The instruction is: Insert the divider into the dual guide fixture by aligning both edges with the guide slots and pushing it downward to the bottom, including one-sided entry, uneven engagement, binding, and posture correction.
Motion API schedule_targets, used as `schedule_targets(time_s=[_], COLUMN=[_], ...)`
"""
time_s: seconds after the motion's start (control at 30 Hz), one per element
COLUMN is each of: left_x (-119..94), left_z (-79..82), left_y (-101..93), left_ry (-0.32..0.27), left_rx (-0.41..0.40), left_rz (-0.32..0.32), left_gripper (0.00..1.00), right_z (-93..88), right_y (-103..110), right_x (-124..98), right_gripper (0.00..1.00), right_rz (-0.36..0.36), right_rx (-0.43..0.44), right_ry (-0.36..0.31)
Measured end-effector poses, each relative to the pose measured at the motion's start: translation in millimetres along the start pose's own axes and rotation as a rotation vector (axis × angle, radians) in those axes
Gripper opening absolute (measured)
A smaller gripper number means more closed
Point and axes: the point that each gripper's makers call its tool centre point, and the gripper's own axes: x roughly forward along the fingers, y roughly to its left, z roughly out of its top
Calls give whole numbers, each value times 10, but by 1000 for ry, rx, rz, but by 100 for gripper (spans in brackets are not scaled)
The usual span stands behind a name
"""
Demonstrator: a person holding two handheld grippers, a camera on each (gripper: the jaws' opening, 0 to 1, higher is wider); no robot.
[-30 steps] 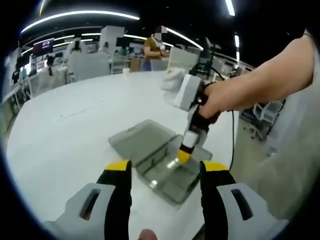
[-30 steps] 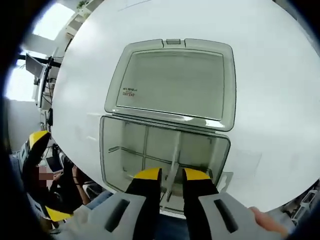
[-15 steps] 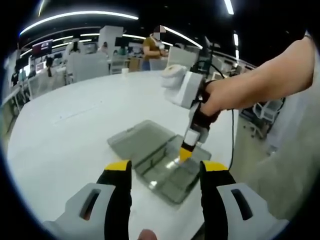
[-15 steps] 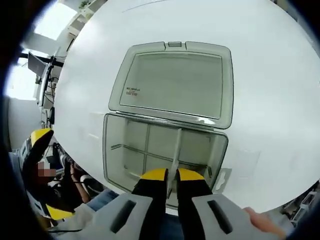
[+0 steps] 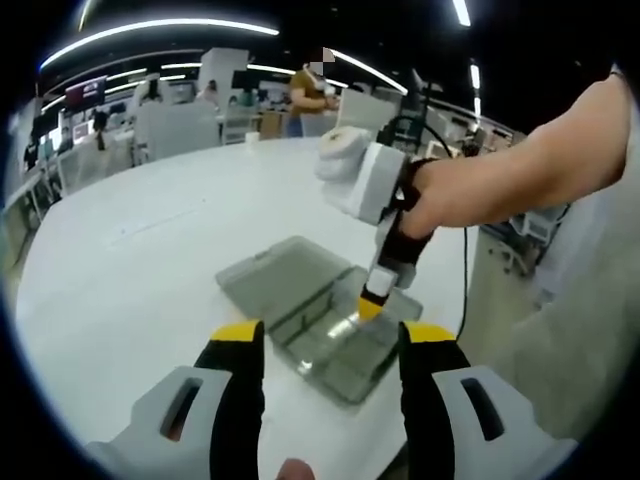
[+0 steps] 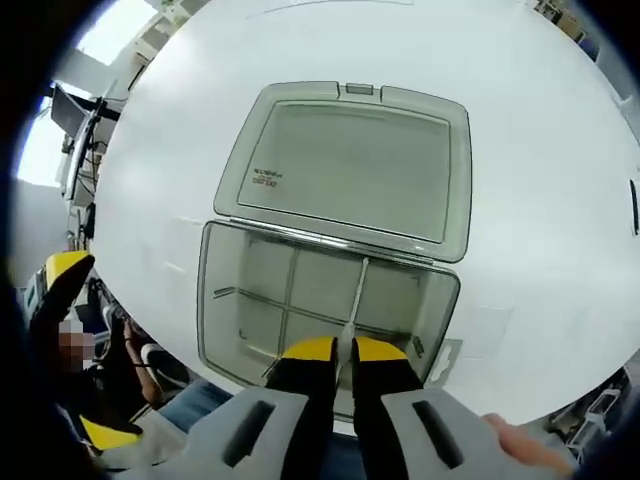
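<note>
One open case, one divider, two grippers on one white table.
One grey case (image 6: 340, 260) lies open with one lid (image 6: 350, 165); one clear divider (image 6: 356, 300) stands inside. One right gripper (image 6: 342, 352) pinches it; one left gripper (image 5: 330, 345) hovers near. One table (image 6: 540, 180).

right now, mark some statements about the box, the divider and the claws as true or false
1. The clear box lies with its lid open flat on the white table. True.
2. The right claw is shut on the divider. True.
3. The left claw grips the lid. False: it is open and apart from the box.
4. The divider lies loose on the table beside the box. False: it stands inside the box tray.
5. Other dividers already split the tray into compartments. True.
</note>
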Motion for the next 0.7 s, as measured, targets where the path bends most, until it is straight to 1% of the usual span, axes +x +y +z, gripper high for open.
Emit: schedule_targets(time_s=[0.07,0.1,0.13,0.2,0.3,0.33,0.37,0.43,0.5,0.53,0.57,0.6,0.67,0.7], left_x=[-10,-14,-16,-20,-28,-29,-30,-30,-28,-31,-33,-33,-32,-32], left_z=[-9,-17,-30,-74,-101,-108,-120,-126,-144,-144,-141,-141,-145,-149], left_y=[-1,-2,-4,-16,-32,-30,-30,-40,-53,-62,-66,-67,-70,-68], left_ry=[3,5,9,23,35,38,44,47,54,55,54,53,55,56], left_rx=[0,-4,-7,-5,-2,-6,-8,-10,-11,-11,-17,-20,-24,-28], left_rz=[4,5,5,7,9,11,14,17,20,23,26,29,34,37], left_gripper=[51,51,51,52,52,52,52,52,52,52,52,52,52,52], right_z=[6,11,36,21,45,47,52,30,21,44,39,66,62,96], right_y=[-13,-6,11,-24,-28,-27,-15,-39,-67,-70,-59,-14,24,52], right_x=[5,7,7,-3,-13,-16,-29,-40,-60,-87,-117,-156,-206,-250], right_gripper=[0,1,2,2,3,4,6,14,18,18,18,18,19,18], right_rz=[7,23,54,53,94,100,118,125,140,160,179,231,288,328], right_rx=[3,2,-16,-26,-42,-39,-33,-43,-53,-69,-54,-39,-17,-43], right_ry=[-10,-18,-41,-47,-82,-86,-108,-115,-134,-162,-171,-199,-210,-247])
